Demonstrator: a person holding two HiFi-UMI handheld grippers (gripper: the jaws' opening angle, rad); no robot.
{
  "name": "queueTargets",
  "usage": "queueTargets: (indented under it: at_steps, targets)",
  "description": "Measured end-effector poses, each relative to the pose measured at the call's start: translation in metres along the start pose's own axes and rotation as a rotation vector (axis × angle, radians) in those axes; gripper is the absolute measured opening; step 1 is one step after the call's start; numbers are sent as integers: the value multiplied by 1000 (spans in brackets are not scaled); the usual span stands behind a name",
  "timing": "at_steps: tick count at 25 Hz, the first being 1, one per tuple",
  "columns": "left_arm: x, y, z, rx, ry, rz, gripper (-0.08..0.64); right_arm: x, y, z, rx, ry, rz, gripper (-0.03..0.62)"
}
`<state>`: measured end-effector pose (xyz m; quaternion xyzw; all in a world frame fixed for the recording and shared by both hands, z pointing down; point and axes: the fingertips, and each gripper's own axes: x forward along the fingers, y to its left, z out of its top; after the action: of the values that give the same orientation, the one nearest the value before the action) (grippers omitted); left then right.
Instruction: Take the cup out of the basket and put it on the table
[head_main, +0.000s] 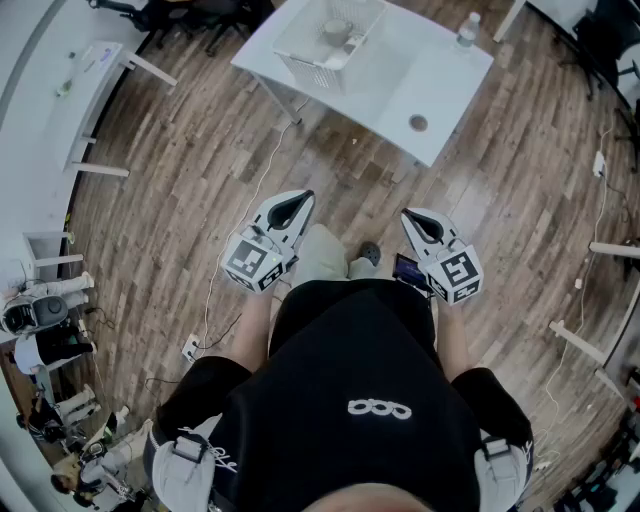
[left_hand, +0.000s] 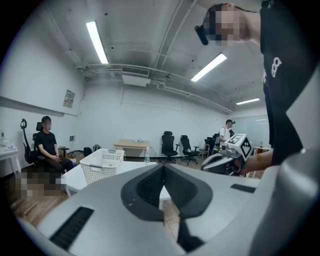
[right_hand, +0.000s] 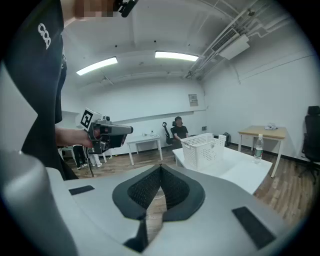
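The person is holding the left gripper (head_main: 303, 197) and right gripper (head_main: 409, 214) level near the waist, tilted slightly down, both clenched empty, while the cup (head_main: 337, 31) is sitting in the white basket (head_main: 300, 63) on the far table (head_main: 445, 85).

Two grippers were in view: one left gripper (head_main: 300, 197) and one right gripper (head_main: 408, 214). One white table (head_main: 440, 80) stood at twelve o'clock from them. It bore one basket (head_main: 315, 72) at its eleven o'clock corner, one bottle (head_main: 467, 28) at one o'clock and one small round mark (head_main: 418, 123) at five o'clock. One cup (head_main: 337, 30) sat in the basket. The left gripper view showed one seated person (left_hand: 47, 142), one standing person (left_hand: 228, 131), two black office chairs (left_hand: 168, 142), one wooden desk (left_hand: 132, 146) and three ceiling strip lights (left_hand: 97, 42)
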<state>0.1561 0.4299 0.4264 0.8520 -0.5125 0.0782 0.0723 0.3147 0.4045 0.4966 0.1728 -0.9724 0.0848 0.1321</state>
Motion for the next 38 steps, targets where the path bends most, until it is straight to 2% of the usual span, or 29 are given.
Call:
queueTargets:
  at_steps: [4,11,20,28,38]
  targets:
    - [-12,-25,2,20,-9,-65,8,-11,8,-6,14,14,1,25]
    - [-21,-15,8,-7,-52,2,8,-7,0,-3,13,1,16,25]
    - [-14,17,13,-18,-85,8,8,16,-14,21,21,-40,1,25]
    - [31,81,21,-28,-116,-36,8,66,-54,45,30,-27,-39,25]
    - [83,211,63,-39,-193,-100,8,174,-115,119,8,-38,-106,25]
